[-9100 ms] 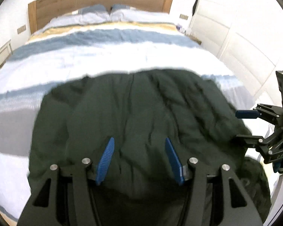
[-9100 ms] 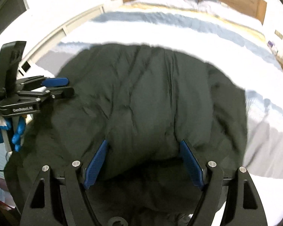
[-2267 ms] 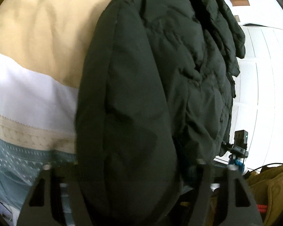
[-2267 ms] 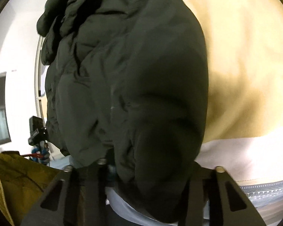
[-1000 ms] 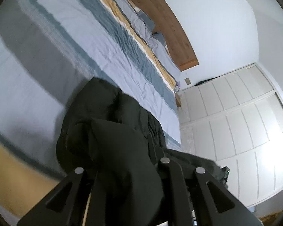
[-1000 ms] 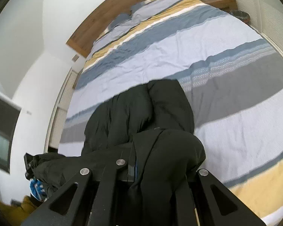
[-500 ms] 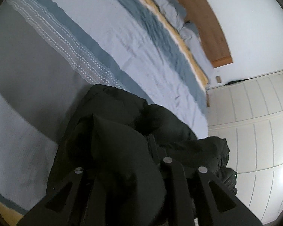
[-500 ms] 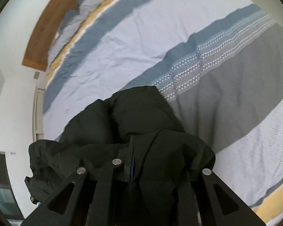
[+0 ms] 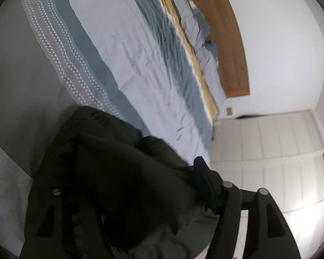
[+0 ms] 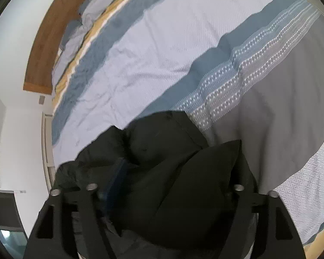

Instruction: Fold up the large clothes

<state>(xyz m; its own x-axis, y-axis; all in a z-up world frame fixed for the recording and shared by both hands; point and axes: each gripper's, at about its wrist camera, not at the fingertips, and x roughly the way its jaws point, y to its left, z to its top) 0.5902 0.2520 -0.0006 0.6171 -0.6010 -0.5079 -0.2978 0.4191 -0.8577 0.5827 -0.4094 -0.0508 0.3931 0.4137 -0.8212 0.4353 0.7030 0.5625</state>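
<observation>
The left tongs (image 9: pixel 138 192) are standing with their jaws wide apart, having just been opening, and a fold of the dark jacket (image 9: pixel 110 172) is lying loose between them; the right-hand finger (image 9: pixel 202 177) is showing clear of the cloth, while the left-hand one is lying dark against the fabric and is hard to make out. The right tongs (image 10: pixel 179 172) are likewise spreading wide, their jaws having just been opening, with a puffed fold of the jacket (image 10: pixel 183 194) bulging up between the fingers; the blue pad (image 10: pixel 116 177) on the left finger is peeking out beside the cloth and is not pressing on it.

The jacket is resting in a crumpled heap on the near part of the bed (image 10: pixel 183 43), on the grey band of the striped cover (image 9: pixel 123 54), close under both tongs. Farther off, the cover is running in pale, blue and yellow stripes toward the pillows (image 9: pixel 196 28) and the wooden headboard (image 10: pixel 45 49) at the far end. White cupboard doors (image 9: pixel 270 151) are standing to the right of the bed in the left view.
</observation>
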